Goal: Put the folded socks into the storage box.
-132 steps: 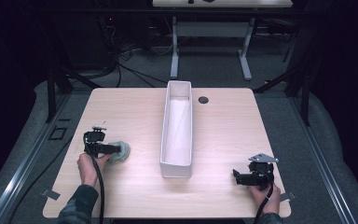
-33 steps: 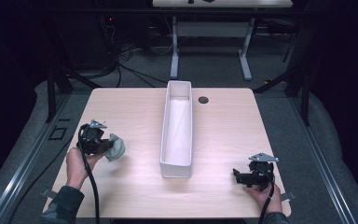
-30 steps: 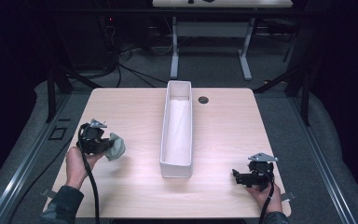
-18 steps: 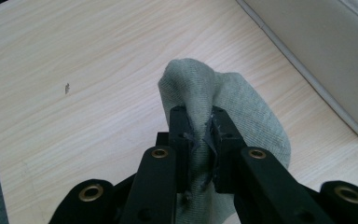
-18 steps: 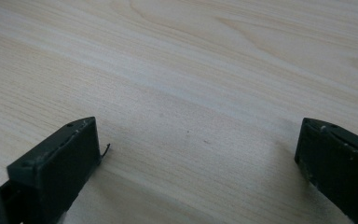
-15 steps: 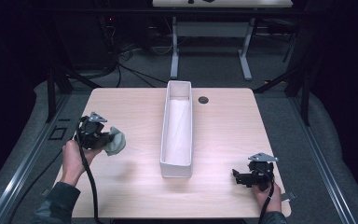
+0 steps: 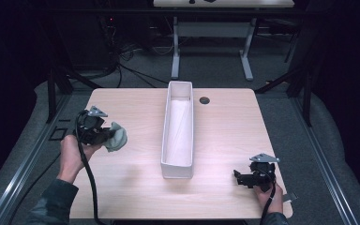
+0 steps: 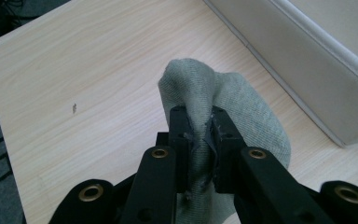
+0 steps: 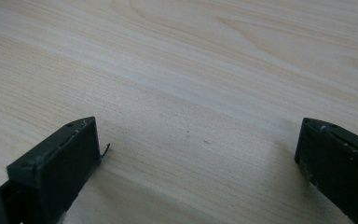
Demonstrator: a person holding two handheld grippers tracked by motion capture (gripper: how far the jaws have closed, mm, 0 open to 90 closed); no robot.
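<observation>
A long white bin (image 7: 178,131) stands open-topped mid-table, nothing visible inside. On the pale wood table (image 7: 225,126), the left gripper (image 8: 199,135) pinches a grey-green cloth (image 8: 242,107); the right gripper (image 9: 196,163) rests with jaws spread wide.

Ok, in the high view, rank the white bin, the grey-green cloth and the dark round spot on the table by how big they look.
1. White bin, clearly the largest.
2. Grey-green cloth, pinched in the left tongs.
3. Dark round spot, the smallest; it lies farther from the camera, but the difference is plain.

Grey-green knit cloth (image 8: 242,107), white bin (image 7: 178,126), pale wood-grain table (image 7: 225,126), black fingers (image 8: 179,135).
</observation>
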